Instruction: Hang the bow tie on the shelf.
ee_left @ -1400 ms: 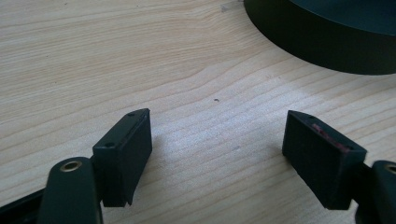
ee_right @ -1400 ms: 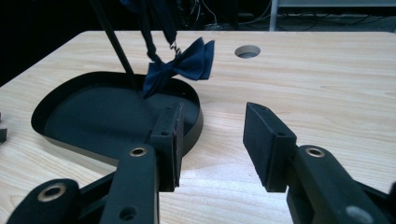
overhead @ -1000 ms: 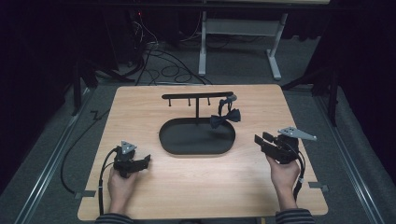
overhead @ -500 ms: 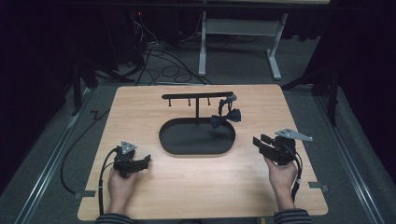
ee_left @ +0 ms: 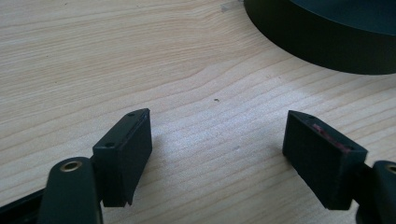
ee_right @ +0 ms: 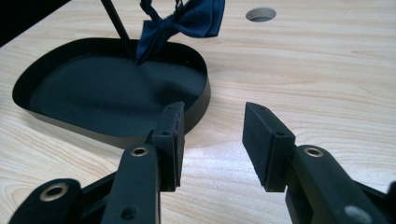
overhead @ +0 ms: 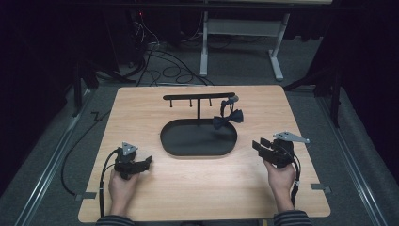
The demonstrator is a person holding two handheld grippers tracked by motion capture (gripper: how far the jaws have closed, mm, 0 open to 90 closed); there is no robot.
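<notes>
So the main thing that's moved over the last second is the right gripper (overhead: 261,146): it's pulled back from the stand toward the near right part of the tabletop (overhead: 197,193), and the bow tie (overhead: 227,118) has swung a bit on its hook. The left side hasn't budged.

Going left to right: the left gripper (overhead: 144,162) sits near the front left corner, resting low on the wood, jaws spread wide with nothing between them. In the left gripper view you just see bare wood grain and the edge of the black tray (ee_left: 322,42) up top.

Middle of the tabletop is the oval tray with the T-shaped stand (overhead: 199,98) rising out of it. The bow tie hangs from the right end of the bar, dangling over the tray's right rim.

The right gripper is released too, jaws apart and empty, pointing at the tray.

My guess: the tie was just hung and let go, so this looks basically done.
</notes>
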